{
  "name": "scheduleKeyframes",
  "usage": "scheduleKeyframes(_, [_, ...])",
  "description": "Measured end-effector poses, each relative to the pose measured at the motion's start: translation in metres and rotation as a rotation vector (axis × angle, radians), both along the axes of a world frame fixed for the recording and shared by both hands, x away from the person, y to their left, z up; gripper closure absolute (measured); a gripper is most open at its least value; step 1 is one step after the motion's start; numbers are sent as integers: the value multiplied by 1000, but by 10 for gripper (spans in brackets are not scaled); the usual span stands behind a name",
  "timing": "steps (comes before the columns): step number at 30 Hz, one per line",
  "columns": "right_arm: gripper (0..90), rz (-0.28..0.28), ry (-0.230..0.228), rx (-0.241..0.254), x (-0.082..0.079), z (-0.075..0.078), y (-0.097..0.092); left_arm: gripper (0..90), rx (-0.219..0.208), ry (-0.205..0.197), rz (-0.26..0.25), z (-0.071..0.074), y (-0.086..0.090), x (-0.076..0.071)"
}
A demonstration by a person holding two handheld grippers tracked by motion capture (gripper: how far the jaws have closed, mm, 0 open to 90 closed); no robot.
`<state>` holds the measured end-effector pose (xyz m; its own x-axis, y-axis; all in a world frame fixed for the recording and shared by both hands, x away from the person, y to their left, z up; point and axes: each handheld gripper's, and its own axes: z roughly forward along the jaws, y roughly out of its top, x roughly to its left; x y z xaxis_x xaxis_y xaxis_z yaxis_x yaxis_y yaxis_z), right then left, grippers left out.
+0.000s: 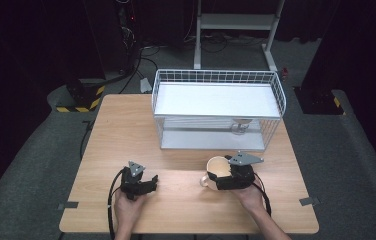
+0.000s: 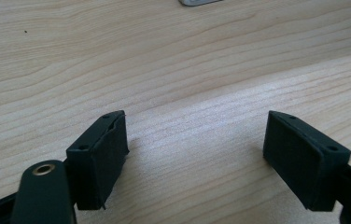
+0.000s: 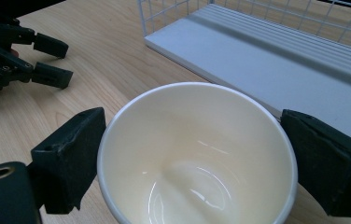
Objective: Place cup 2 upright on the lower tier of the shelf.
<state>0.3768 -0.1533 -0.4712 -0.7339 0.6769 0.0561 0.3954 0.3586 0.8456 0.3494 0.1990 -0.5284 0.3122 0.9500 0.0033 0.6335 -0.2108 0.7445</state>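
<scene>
My right tool (image 3: pixel 194 163) clamps a cream cup (image 3: pixel 197 154) at lower centre, seemingly touching both sides, on the bench (image 1: pixel 121 130). My left tool (image 2: pixel 194 158) rests wide open, empty, lower left.

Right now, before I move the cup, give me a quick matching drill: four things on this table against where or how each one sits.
Things:
1. cup
2. left gripper
3. wire rack
4. glass

States:
A. open, over bare wood
B. at the far side of the table
C. between the jaws of the right gripper
D. on the rack's lower shelf, behind the mesh

Pairs: 1-C, 2-A, 3-B, 4-D
</scene>
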Motion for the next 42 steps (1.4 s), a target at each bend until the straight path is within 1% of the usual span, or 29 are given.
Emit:
scheduleKeyframes(10, [101, -2, 20, 8, 2, 2, 0, 221, 1, 0, -1, 0, 0, 0])
scheduleKeyframes(29, [103, 4, 25, 5, 6, 4, 0, 221, 2, 0, -1, 0, 0, 0])
scheduleKeyframes(42, [103, -7, 28, -7, 12, 10, 0, 221, 1, 0, -1, 0, 0, 0])
